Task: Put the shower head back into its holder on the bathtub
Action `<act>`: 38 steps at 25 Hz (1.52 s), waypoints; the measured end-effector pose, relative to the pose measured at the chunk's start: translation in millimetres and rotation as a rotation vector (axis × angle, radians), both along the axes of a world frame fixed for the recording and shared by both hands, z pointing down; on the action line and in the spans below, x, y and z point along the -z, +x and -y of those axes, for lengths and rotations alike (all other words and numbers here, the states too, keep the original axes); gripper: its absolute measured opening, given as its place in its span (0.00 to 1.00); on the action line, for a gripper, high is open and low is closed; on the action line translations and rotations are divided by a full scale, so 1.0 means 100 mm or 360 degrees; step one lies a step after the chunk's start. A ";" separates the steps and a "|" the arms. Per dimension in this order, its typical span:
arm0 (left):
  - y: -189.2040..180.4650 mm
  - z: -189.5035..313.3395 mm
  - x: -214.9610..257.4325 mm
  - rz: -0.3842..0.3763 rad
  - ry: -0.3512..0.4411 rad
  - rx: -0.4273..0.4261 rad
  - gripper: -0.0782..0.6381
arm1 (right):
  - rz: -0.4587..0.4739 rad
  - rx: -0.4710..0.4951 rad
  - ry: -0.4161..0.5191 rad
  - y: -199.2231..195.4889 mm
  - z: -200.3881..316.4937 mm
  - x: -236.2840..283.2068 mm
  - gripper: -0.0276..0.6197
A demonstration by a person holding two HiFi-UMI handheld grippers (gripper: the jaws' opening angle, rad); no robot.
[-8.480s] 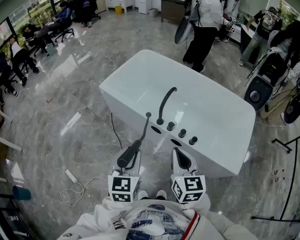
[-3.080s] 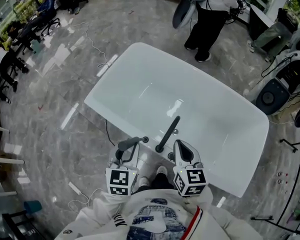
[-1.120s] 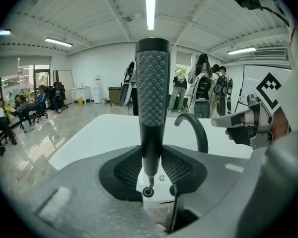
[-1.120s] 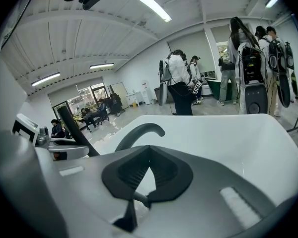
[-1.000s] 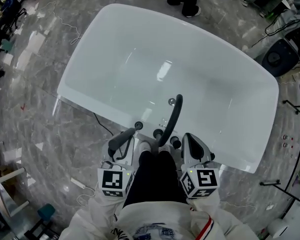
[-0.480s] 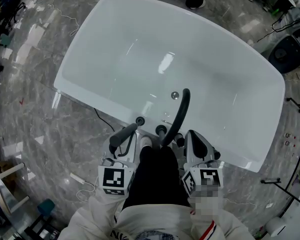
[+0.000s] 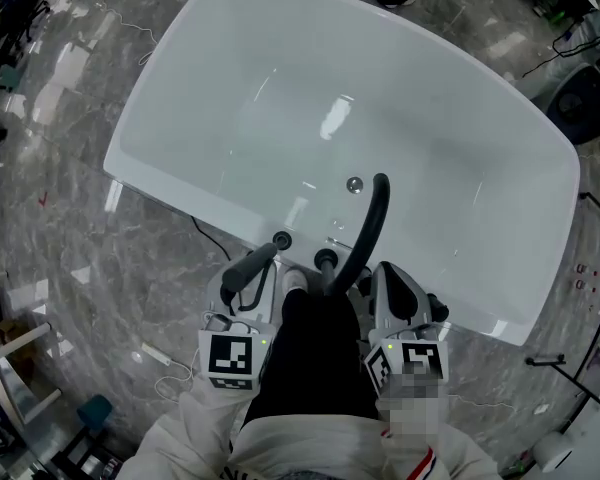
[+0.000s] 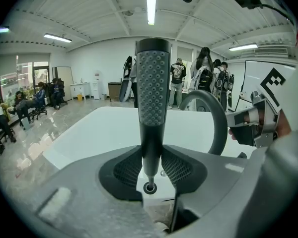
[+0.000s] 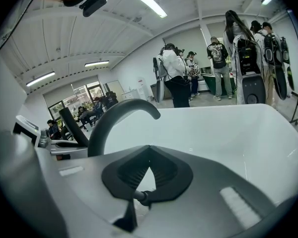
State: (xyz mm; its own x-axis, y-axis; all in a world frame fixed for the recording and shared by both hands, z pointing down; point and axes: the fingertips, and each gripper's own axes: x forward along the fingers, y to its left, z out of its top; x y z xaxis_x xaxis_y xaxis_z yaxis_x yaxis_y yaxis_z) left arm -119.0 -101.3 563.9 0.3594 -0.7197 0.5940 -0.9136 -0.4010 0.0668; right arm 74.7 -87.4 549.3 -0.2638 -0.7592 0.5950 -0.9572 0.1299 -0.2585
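The left gripper (image 7: 252,288) is clamped on the handle of the shower head (image 8: 153,98), holding it upright over the near edge of the bathtub (image 7: 180,203). The head's lower tip sits right at the holder (image 8: 149,187), a dark ring left of the curved faucet (image 7: 368,233). It seems just above the ring, not in it. The right gripper (image 9: 149,150) (beside the faucet) has its jaws together on nothing.

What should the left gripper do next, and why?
Probably ease the shower head along its own axis into the holder. The left gripper clamps it, and in the left gripper view its lower tip sits right over the holder's opening, lined up but apparently not yet seated.
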 end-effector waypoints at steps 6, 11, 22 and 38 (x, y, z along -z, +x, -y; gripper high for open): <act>0.02 0.02 -0.13 0.0013 -0.0026 -0.0006 0.29 | 0.0013 -0.0023 -0.0033 0.02 0.00 -0.13 0.05; 0.02 0.03 -0.23 0.0017 -0.0041 -0.0014 0.29 | 0.0018 -0.0034 -0.0056 0.01 0.01 -0.24 0.05; 0.07 0.03 -0.51 0.0028 -0.0095 -0.0032 0.29 | 0.0029 -0.0047 -0.0130 0.00 -0.04 -0.47 0.05; 0.08 0.02 -0.83 0.0041 -0.0164 -0.0035 0.29 | 0.0040 -0.0059 -0.0199 0.00 -0.08 -0.69 0.05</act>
State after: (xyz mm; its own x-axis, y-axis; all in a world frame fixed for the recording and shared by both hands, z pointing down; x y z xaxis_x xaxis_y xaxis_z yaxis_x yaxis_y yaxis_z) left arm -111.0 -103.4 647.1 0.3582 -0.6463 0.6738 -0.9066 -0.4133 0.0854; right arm 74.7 -79.6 618.7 -0.2530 -0.6892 0.6790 -0.9538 0.0599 -0.2945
